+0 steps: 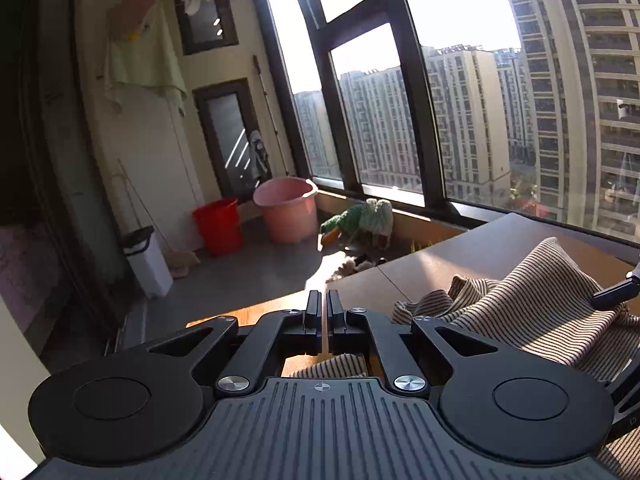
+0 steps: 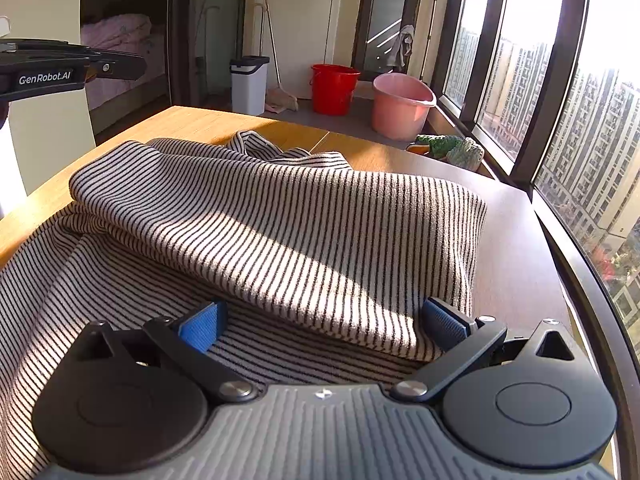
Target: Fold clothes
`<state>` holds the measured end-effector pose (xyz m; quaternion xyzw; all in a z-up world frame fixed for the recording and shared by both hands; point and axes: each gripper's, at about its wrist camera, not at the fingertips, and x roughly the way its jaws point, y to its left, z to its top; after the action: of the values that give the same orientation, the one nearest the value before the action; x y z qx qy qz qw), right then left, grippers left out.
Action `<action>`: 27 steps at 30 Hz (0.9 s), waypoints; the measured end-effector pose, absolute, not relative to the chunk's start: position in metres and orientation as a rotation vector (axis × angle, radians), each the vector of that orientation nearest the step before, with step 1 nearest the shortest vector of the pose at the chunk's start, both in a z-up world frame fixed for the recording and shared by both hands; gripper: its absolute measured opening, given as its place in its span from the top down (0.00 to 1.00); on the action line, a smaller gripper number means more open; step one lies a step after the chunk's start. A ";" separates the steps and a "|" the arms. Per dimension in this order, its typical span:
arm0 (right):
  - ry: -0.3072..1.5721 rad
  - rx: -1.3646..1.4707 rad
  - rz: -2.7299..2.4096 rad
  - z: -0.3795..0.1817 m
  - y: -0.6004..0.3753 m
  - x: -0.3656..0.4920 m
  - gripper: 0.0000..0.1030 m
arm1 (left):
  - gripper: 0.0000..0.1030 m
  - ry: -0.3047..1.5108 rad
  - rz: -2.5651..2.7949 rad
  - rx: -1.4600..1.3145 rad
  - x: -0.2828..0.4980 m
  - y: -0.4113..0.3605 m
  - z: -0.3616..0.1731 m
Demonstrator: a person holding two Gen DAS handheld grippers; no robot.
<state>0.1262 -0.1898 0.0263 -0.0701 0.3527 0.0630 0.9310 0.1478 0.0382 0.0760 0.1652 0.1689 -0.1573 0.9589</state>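
**A:** Where is the shirt?

**B:** The striped shirt lies on the wooden table. It is bunched up, with one part folded over another part. Sun falls across it.

**A:** What is the right gripper doing?

**B:** Its jaws are spread wide. The blue pads sit one on each side of the folded edge of the shirt. The left pad rests just over the lower layer. The right pad is close beside the thick fold — I cannot tell if it touches.

**A:** And the left gripper?

**B:** Its two fingers are pressed almost together, with only a thin slit between them. Nothing is caught in the tips. It is held up above the table edge, and a bit of striped cloth shows under it. In the right view it is up high at the far left, well away from the shirt.

**A:** What else is there?

**B:** On the floor past the table stand a red bucket and a pink bucket, near each other. A white bin stands to the left of them, with a broom leaning between the bin and the red bucket. A green toy lies by the big window. Tall buildings show outside — lots of them.
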 end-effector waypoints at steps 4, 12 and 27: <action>0.727 -0.143 0.134 0.026 -0.189 0.126 0.00 | 0.97 0.454 -0.305 0.221 0.164 0.059 0.067; 0.646 -0.090 0.135 0.032 -0.198 0.114 0.00 | 0.68 0.605 -0.393 -0.045 0.165 0.090 0.068; 0.444 -0.073 0.006 0.044 -0.201 0.085 0.04 | 0.84 0.605 -0.436 0.143 0.143 0.037 0.042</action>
<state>0.0846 -0.2014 0.0438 -0.0360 0.2201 0.0030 0.9748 0.1433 0.0374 0.0416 0.0699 0.2951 -0.2126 0.9289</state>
